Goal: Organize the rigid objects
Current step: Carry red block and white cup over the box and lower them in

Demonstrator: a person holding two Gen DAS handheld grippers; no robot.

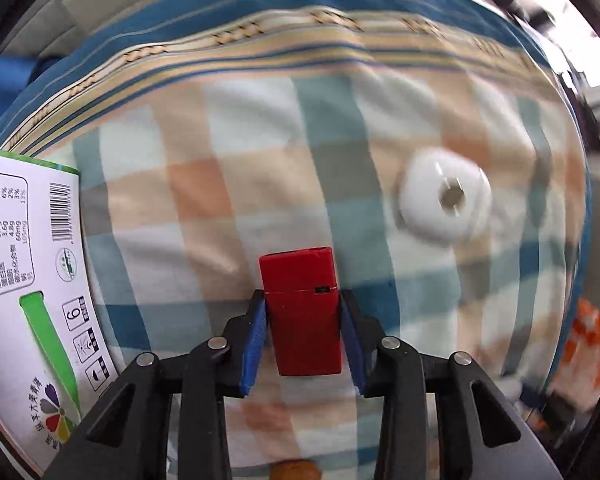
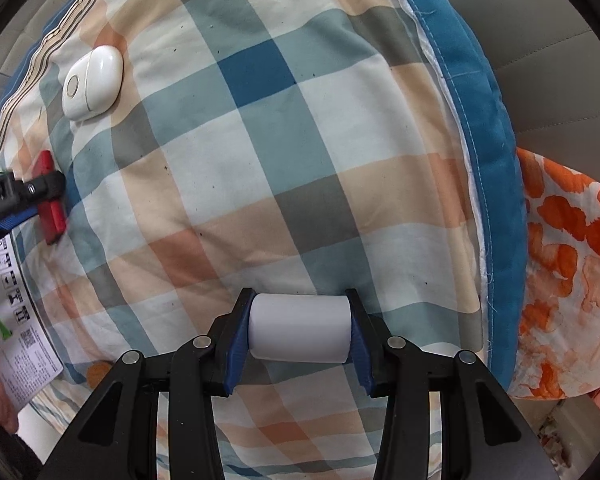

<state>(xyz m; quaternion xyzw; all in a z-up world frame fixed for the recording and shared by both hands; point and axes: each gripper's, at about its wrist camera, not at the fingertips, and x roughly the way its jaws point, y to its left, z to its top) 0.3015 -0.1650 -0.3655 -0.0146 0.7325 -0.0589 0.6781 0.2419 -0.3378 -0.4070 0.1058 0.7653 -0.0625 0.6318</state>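
Your left gripper [image 1: 303,320] pinches the red block [image 1: 302,312], your right gripper [image 2: 299,328] squeezes a white roll [image 2: 299,328], and only the right view shows the white case [image 2: 93,82] sharp, maybe earbuds.

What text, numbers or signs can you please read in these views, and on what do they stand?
"NRV%", on the white carton, heading its nutrition table.
"271kJ", in that table.
"6", boxed, among the carton's handling pictograms.
Barcode digits and Chinese lines: too small to read.
Red block and white roll: none.

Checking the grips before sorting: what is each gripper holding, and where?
Left gripper clamps the red box by its long sides. Right gripper clamps the white cylinder by its flat ends.
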